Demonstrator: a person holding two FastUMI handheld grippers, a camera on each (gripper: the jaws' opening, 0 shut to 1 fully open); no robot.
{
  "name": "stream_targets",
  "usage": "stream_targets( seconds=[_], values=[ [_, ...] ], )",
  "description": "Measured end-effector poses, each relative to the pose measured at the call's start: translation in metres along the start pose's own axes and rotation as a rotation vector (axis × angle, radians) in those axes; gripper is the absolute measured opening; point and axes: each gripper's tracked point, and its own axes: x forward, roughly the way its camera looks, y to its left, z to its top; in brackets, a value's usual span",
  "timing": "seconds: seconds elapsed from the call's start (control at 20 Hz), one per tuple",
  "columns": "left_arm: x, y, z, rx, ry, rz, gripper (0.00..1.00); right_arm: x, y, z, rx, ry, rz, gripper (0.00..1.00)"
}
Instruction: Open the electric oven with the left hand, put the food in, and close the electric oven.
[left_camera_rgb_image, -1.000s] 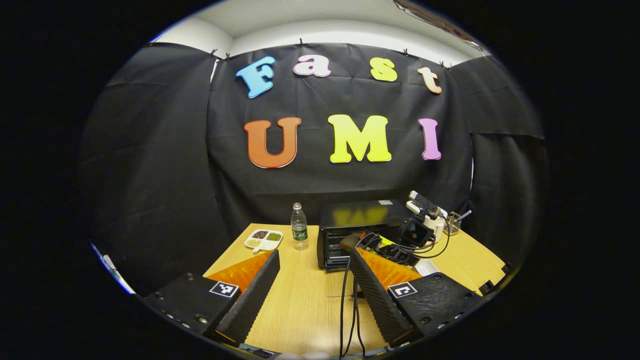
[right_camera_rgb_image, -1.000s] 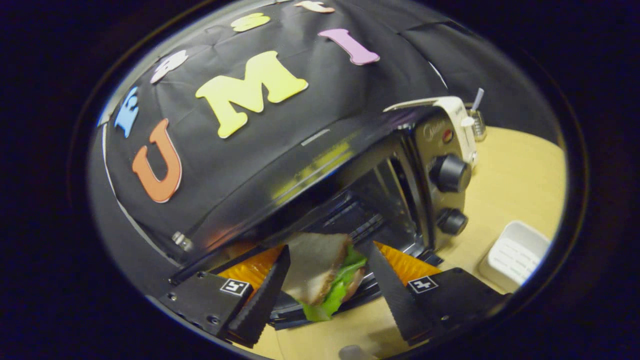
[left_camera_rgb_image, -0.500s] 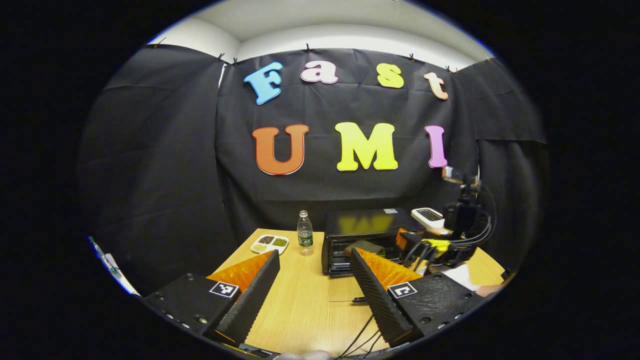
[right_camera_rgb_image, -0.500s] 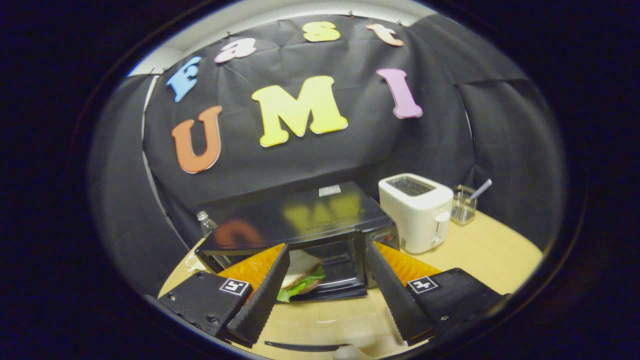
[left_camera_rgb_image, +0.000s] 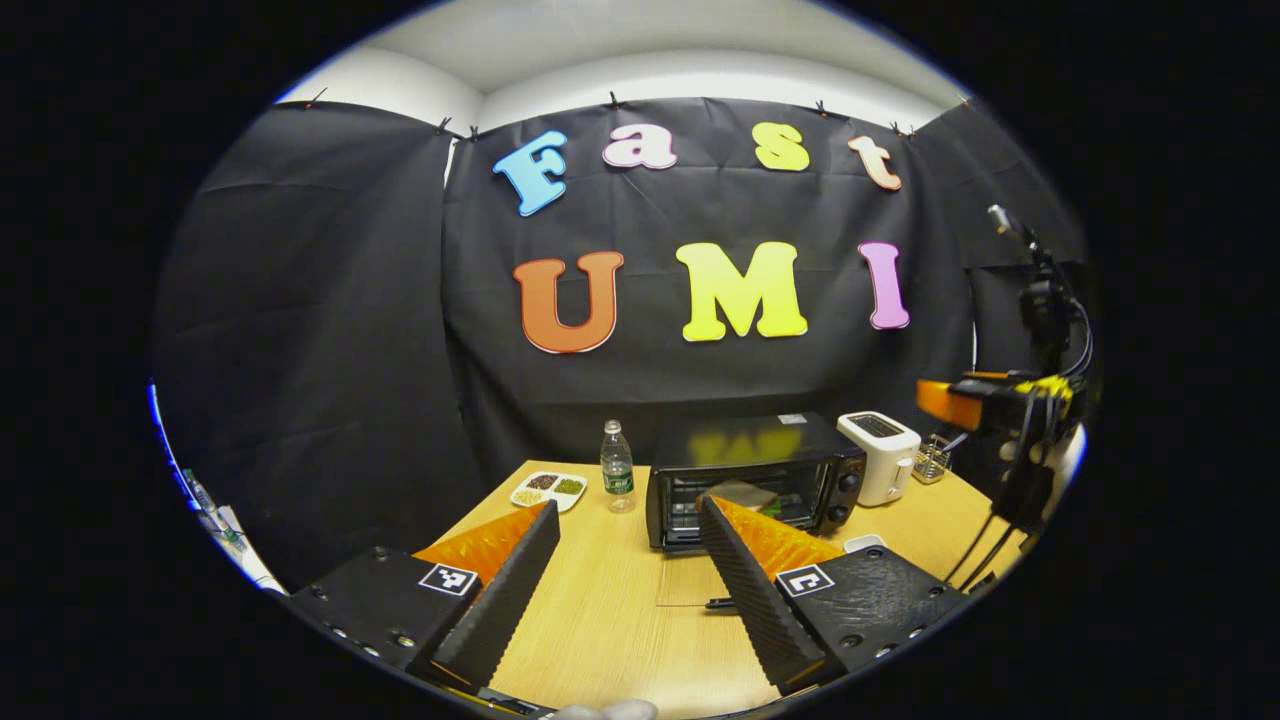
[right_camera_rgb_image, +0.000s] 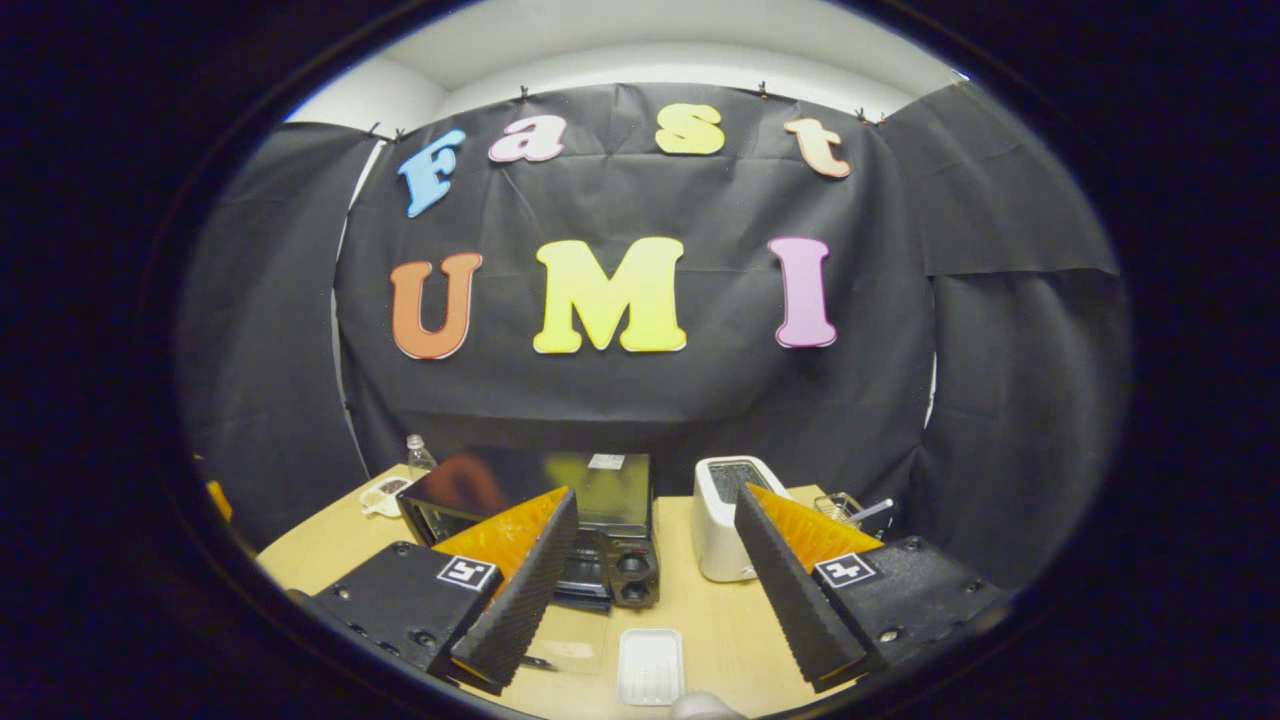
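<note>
In the left gripper view the left gripper (left_camera_rgb_image: 625, 560) hangs low over the wooden desk (left_camera_rgb_image: 610, 610), jaws spread wide with nothing between them. In the right gripper view the right gripper (right_camera_rgb_image: 650, 590) is likewise agape and empty; a second ago it carried a sandwich at the oven mouth, and it has since pulled well back and up. An empty white tray (right_camera_rgb_image: 650, 665) lies on the desk just below it.

Farther off stands the electric oven (left_camera_rgb_image: 752, 478), its door still dropped open toward the desk edge. The sandwich (left_camera_rgb_image: 745, 493) now sits inside the cavity, partly hidden behind the left gripper's near finger. So the food is delivered, and what remains, I judge, is swinging the door up and shut.

Beside the oven stand a white toaster (left_camera_rgb_image: 880, 468) on one side and a water bottle (left_camera_rgb_image: 617, 468) on the other, with a divided snack dish (left_camera_rgb_image: 548, 489) beyond the bottle.
</note>
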Motion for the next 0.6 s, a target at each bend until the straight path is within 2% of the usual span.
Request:
stream_targets(
  seconds=[0.1,0.15,0.2,0.25,0.3,0.35,0.4,0.45,0.5,0.55,0.6],
  values=[
    [0.011,-0.014,-0.019,0.006,0.017,0.0,0.93,-0.017,-0.019,0.007,-0.008,0.01,0.007,1.0],
    [0.016,-0.021,-0.03,0.013,0.027,-0.004,0.93,-0.027,-0.031,0.01,-0.013,0.007,0.004,0.9],
    [0.023,-0.028,-0.044,0.009,0.054,-0.002,0.93,-0.034,-0.039,0.015,-0.018,0.006,0.009,1.0],
    [0.027,-0.036,-0.061,-0.012,0.082,-0.012,0.93,-0.041,-0.048,0.018,-0.025,0.012,0.008,1.0],
    [0.031,-0.044,-0.076,-0.033,0.111,-0.013,0.93,-0.047,-0.057,0.019,-0.03,0.015,0.006,0.9],
    [0.037,-0.051,-0.086,-0.043,0.131,-0.014,0.93,-0.053,-0.065,0.021,-0.035,0.02,0.0,1.0],
    [0.047,-0.057,-0.098,-0.041,0.144,-0.015,0.93,-0.058,-0.074,0.024,-0.042,0.018,-0.01,0.9],
    [0.051,-0.064,-0.107,-0.036,0.158,-0.02,0.93,-0.063,-0.083,0.029,-0.045,0.015,-0.02,0.9],
    [0.057,-0.072,-0.117,-0.031,0.171,-0.03,0.93,-0.066,-0.09,0.033,-0.055,0.01,-0.029,1.0],
    [0.06,-0.08,-0.128,-0.029,0.183,-0.039,0.93,-0.07,-0.096,0.034,-0.072,0.01,-0.035,0.9],
    [0.063,-0.089,-0.139,-0.029,0.203,-0.047,0.93,-0.073,-0.101,0.035,-0.086,0.013,-0.038,1.0]
  ],
)
